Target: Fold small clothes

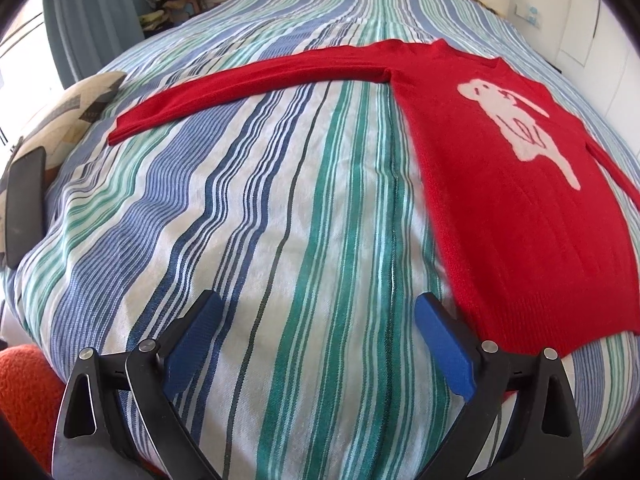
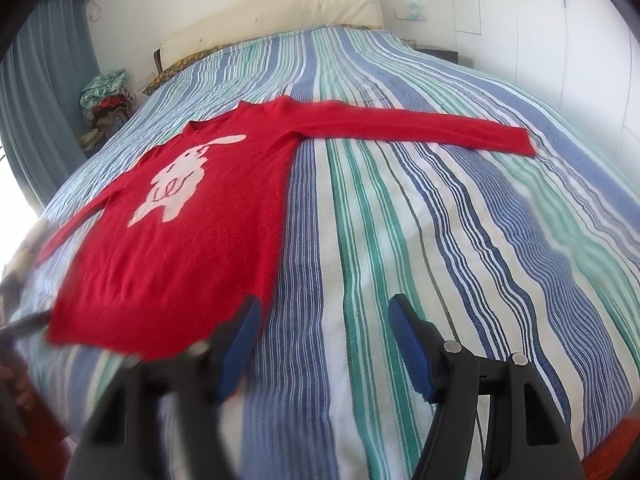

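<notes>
Sweater (image 1: 500,200), red knit with a white animal motif, spread flat and face up on striped bedspread (image 1: 280,220), body between the two grippers, both sleeves stretched straight out sideways, hem toward the near edge. Soft, light, floppy by the look of it; likely to sag and stretch where lifted, drag against the cotton cover, bunch rather than slide. Fuzzy surface, so good purchase for ribbed pads, but easy to pinch only the top layer or to snag. Best taken at doubled, firmer spots: hem corners, cuffs, shoulder seams, never mid-panel. Left gripper (image 1: 316,344) spread wide, nothing between its jaws, hanging over bare bedspread with its right pad (image 1: 440,352) just beside the near hem corner. Right gripper (image 2: 324,348) also parted, empty, left pad (image 2: 240,352) at the opposite hem corner, somewhat blurred. Long sleeve (image 2: 420,128) on the right, cuff well away from either claw. Probably sleeves inward first, then hem up.
</notes>
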A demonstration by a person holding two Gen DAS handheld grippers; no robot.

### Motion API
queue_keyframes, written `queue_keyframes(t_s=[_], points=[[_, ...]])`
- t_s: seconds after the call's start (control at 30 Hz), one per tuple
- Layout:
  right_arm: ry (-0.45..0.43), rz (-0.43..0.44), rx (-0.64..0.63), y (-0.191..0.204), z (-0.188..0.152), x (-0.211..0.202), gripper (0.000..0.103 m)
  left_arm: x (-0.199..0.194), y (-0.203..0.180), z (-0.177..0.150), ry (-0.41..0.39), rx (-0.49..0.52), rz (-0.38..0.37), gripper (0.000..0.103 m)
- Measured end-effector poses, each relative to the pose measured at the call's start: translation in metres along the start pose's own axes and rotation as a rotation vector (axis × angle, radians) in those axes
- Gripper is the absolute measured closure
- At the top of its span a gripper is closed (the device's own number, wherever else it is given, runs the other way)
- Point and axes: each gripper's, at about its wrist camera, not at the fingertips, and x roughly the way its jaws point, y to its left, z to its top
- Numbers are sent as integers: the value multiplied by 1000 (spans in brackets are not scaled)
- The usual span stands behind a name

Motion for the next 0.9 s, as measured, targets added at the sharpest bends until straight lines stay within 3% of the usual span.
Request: queue_keyframes(t_s=[0.57, 0.9], points=[[-6, -14, 40, -11, -1, -3, 38, 8, 2, -7, 14, 16, -13, 1], [0, -14, 33, -9, -3, 0, 38, 11, -4, -7, 30, 72, 19, 0]])
